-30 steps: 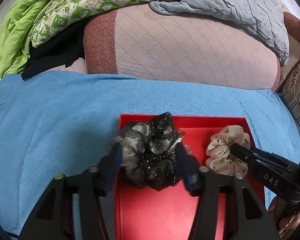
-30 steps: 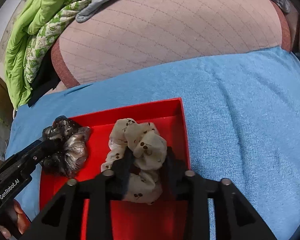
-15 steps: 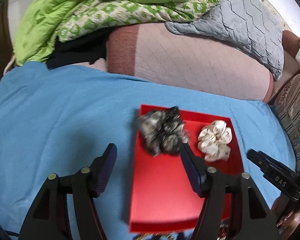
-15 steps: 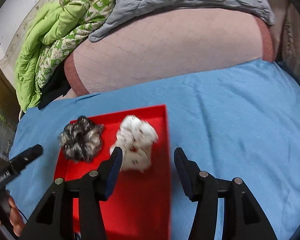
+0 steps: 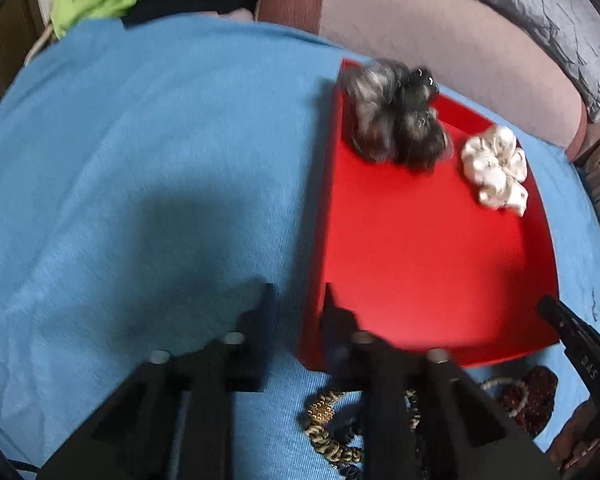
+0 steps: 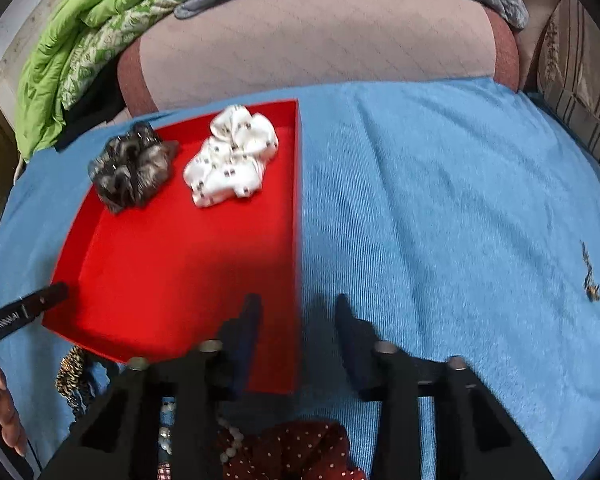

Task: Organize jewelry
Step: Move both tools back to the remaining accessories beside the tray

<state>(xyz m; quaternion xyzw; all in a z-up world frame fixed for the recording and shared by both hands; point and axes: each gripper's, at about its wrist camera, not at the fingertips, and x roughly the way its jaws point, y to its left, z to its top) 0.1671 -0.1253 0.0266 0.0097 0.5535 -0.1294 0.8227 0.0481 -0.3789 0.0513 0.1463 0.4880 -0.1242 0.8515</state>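
Now both scrunchies lie free in the far end of the red tray (image 5: 420, 264): a second ago we held the dark scrunchie (image 5: 396, 120) in the left gripper (image 5: 296, 300) and the white scrunchie (image 6: 232, 156) in the right gripper (image 6: 296, 312), and we have since let go and drawn back toward the near edge. Two pieces sorted, we judge. Both sets of jaws are closing with nothing between them, each straddling a tray wall. What is left, a gold chain (image 5: 324, 424), a pearl string (image 6: 228, 440) and a dotted red scrunchie (image 6: 300, 456), lies on the blue blanket (image 6: 440, 200) just under our grippers.
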